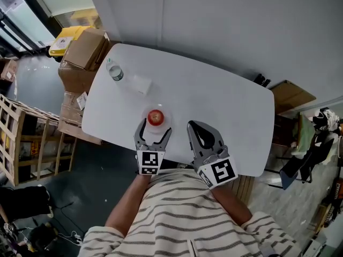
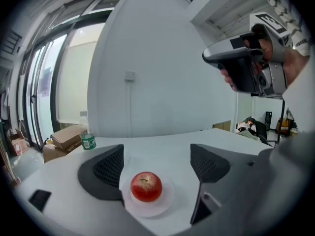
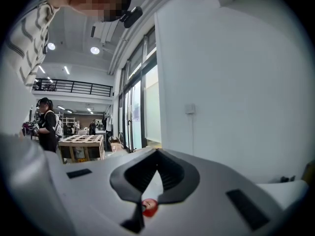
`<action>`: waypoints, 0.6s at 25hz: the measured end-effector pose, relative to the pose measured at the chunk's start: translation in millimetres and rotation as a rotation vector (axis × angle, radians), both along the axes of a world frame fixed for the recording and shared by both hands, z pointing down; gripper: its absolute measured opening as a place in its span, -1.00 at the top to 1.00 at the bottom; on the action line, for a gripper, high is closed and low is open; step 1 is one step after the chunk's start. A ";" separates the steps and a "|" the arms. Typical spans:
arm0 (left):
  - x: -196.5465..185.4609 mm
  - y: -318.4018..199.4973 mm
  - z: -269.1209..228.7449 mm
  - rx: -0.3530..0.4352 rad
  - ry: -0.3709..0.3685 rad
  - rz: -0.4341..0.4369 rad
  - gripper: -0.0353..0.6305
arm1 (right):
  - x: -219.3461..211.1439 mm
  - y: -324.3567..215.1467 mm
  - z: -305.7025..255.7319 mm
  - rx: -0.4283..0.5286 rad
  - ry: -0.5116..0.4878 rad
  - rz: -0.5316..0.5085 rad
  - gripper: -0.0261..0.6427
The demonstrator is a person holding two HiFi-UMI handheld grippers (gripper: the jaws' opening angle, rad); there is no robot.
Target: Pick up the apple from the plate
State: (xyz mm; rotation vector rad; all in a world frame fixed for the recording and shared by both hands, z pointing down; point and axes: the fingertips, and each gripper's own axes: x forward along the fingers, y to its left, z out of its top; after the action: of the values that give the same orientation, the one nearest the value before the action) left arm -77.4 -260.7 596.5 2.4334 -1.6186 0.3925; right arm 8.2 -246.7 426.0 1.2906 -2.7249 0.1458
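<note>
White table (image 2: 162,144), apple (image 2: 146,186) on plate (image 2: 168,201)

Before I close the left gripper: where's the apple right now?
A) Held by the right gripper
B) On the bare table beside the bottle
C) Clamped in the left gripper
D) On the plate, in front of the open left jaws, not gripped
D: in the left gripper view the apple sits on the plate, and the left gripper has its jaws wide apart with neither pad touching the apple.
</note>
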 end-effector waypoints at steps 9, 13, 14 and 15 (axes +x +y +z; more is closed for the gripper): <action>-9.7 -11.5 49.4 -0.069 -0.025 -0.035 -0.40 | 1.3 -1.6 2.5 -0.007 0.009 -0.006 0.89; -12.2 -20.1 70.8 -0.105 -0.008 -0.045 -0.40 | 2.1 -4.6 3.0 -0.005 0.012 -0.001 0.89; -12.3 -21.7 75.5 -0.112 -0.013 -0.043 -0.40 | 2.4 -4.6 2.7 -0.005 0.012 0.000 0.89; -12.4 -23.2 79.4 -0.117 -0.017 -0.042 -0.40 | 2.7 -4.3 2.2 -0.004 0.013 0.001 0.89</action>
State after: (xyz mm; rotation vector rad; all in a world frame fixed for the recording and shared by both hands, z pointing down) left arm -89.8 -284.0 675.8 2.3128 -1.6037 0.4879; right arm 10.9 -251.1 428.3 1.2866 -2.7120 0.1430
